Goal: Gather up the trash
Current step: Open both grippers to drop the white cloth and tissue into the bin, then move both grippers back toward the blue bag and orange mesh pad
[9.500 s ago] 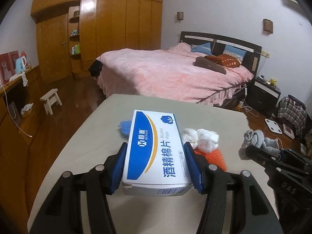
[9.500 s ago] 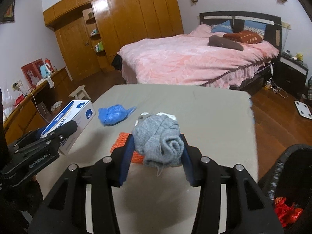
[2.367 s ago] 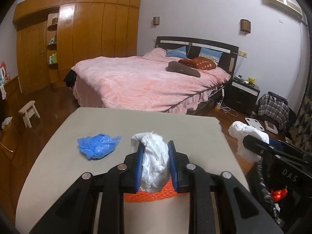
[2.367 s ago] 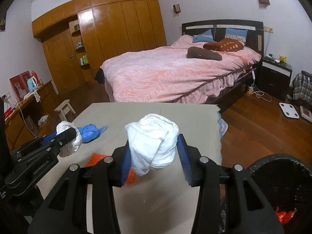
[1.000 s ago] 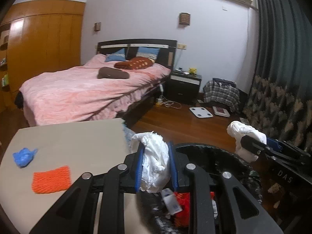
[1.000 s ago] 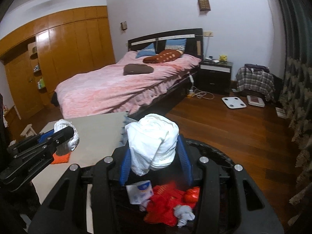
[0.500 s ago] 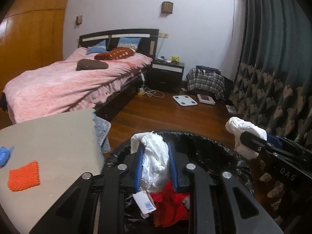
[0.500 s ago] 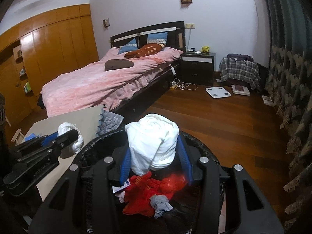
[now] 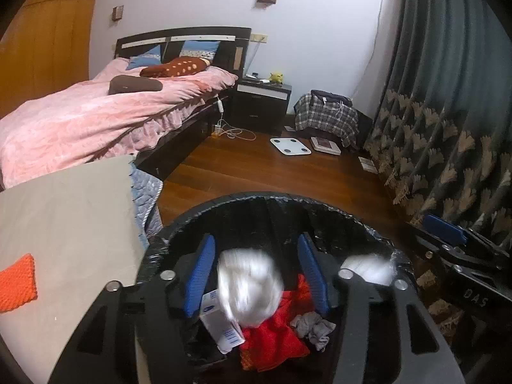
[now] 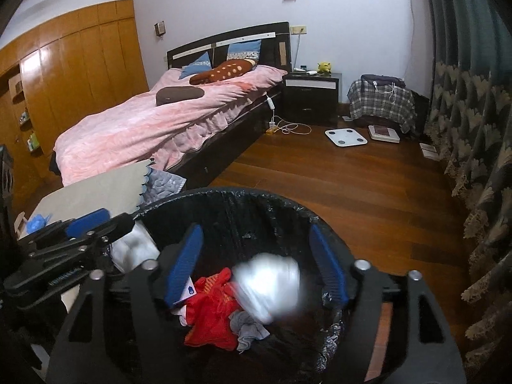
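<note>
Both grippers hang open over a black-lined trash bin point(image 9: 288, 201) point(image 10: 256, 198). In the left wrist view a blurred white wad point(image 9: 249, 288) falls between the spread blue pads of my left gripper point(image 9: 256, 275). In the right wrist view another blurred white wad point(image 10: 268, 284) drops between the pads of my right gripper point(image 10: 254, 268). The bin holds red cloth point(image 10: 211, 313), a grey sock point(image 10: 246, 326) and a white and blue box point(image 9: 220, 323). On the beige table point(image 9: 64, 211) lie an orange mesh pad point(image 9: 16, 283) and a blue wad point(image 10: 36, 222).
A pink bed point(image 10: 153, 121) stands behind the table. A dark nightstand point(image 10: 310, 96), a plaid-covered seat point(image 10: 380, 99) and a white scale point(image 10: 345, 137) are on the wood floor. Dark patterned curtains point(image 10: 473, 128) hang at the right.
Both grippers have opened over the bin and let go of their white wads, which now fall, blurred, into the bin. Both grippers have moved closer over the bin.
</note>
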{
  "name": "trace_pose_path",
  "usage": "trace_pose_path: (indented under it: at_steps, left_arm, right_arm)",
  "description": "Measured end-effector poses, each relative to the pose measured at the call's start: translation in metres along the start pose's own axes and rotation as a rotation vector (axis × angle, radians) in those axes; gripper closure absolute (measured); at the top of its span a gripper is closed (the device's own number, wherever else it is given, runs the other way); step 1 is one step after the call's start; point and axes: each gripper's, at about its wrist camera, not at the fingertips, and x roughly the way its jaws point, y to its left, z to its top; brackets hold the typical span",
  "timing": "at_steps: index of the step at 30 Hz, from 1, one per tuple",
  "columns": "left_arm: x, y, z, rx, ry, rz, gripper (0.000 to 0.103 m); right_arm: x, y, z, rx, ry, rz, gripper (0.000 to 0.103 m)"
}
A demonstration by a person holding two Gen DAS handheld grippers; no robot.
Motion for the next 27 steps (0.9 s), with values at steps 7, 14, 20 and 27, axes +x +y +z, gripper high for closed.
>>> trace_pose_path:
  at_steps: [7,14,20,27]
  left_arm:
    - [-0.024,0.026,0.004,-0.034,-0.057,0.072,0.017]
    - [-0.060,0.067,0.003,-0.070,-0.100,0.169,0.013]
    - [-0.095,0.108,-0.005,-0.121,-0.132,0.259,0.013]
    - [-0.131,0.167,-0.024,-0.156,-0.144,0.392,0.013]
  right_arm:
    - [-0.005,0.001,0.004,0.026,-0.017,0.016,0.006]
    - [-0.011,0.030,0.011,-0.012,-0.027,0.072,0.006]
    - [-0.007,0.081,0.018,-0.061,-0.025,0.166,0.006]
    - [0.004,0.155,0.025,-0.134,-0.015,0.278,0.006]
